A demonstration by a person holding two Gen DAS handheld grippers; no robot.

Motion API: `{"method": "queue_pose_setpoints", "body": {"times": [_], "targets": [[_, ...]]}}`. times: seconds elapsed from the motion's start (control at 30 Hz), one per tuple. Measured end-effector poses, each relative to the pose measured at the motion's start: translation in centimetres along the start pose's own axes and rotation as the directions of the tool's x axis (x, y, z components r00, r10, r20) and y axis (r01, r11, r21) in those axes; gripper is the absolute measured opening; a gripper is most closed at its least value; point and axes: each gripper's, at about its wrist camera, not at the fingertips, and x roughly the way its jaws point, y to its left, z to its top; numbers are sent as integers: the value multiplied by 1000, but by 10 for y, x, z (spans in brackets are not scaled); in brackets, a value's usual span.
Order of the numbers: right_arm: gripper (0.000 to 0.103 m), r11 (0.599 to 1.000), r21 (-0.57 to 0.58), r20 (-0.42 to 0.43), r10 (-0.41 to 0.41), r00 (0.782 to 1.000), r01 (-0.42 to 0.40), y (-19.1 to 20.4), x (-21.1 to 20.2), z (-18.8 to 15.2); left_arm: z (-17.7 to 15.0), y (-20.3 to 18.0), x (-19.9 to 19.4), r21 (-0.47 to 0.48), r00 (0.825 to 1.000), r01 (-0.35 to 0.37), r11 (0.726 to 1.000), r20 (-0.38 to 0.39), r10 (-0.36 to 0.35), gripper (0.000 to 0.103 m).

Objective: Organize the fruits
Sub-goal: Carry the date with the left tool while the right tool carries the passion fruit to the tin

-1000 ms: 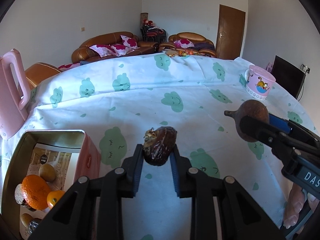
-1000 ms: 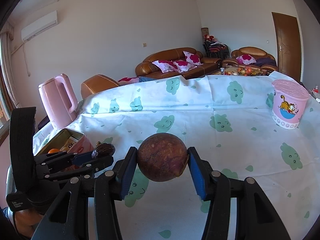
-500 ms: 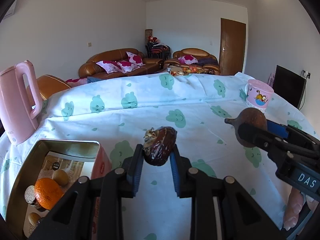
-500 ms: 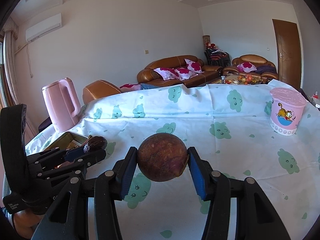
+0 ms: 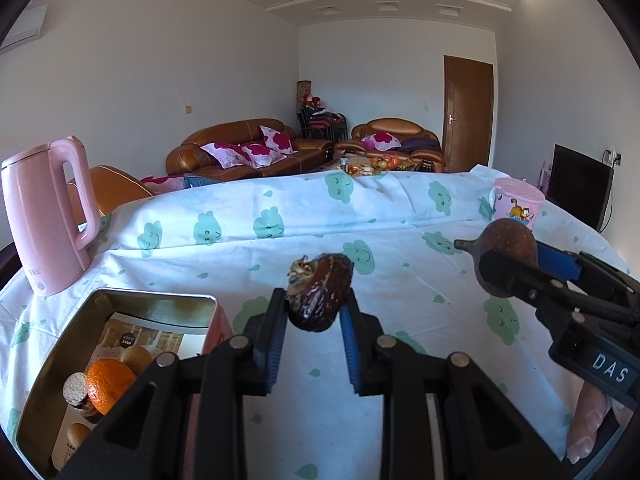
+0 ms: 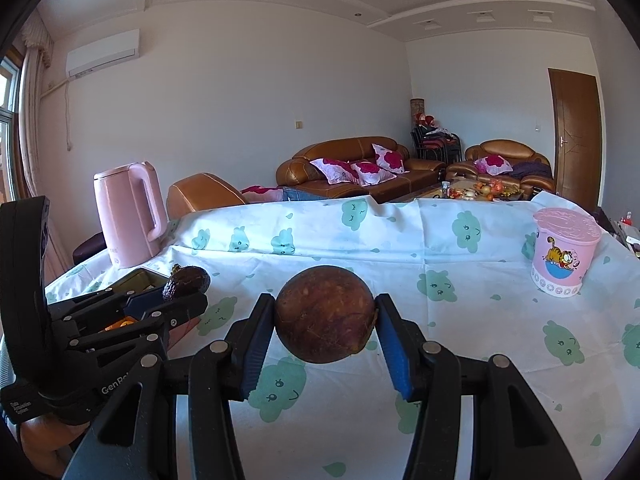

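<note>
While the left gripper (image 5: pixel 314 320) pinches a dark wrinkled fruit (image 5: pixel 319 297) in narrow jaws, the right gripper (image 6: pixel 325 328) clamps a round brown fruit (image 6: pixel 325 314), jaws wider.

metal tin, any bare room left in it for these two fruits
The rectangular metal tin is free along its far end, over the printed paper lining. Its near left corner is crowded by the orange and small brown fruits.
</note>
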Motion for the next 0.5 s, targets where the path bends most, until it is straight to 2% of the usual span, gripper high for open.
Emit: {"method": "queue_pose_setpoints", "body": {"times": [0.23, 0.5], "targets": [[53, 1000, -12, 33, -5, 999, 5, 2, -7, -2, -2, 3, -9, -15, 999, -13, 1000, 33, 14, 27], [53, 998, -61, 79, -25, 997, 30, 12, -17, -4, -7, 8, -20, -41, 999, 6, 999, 33, -4, 27]]}}
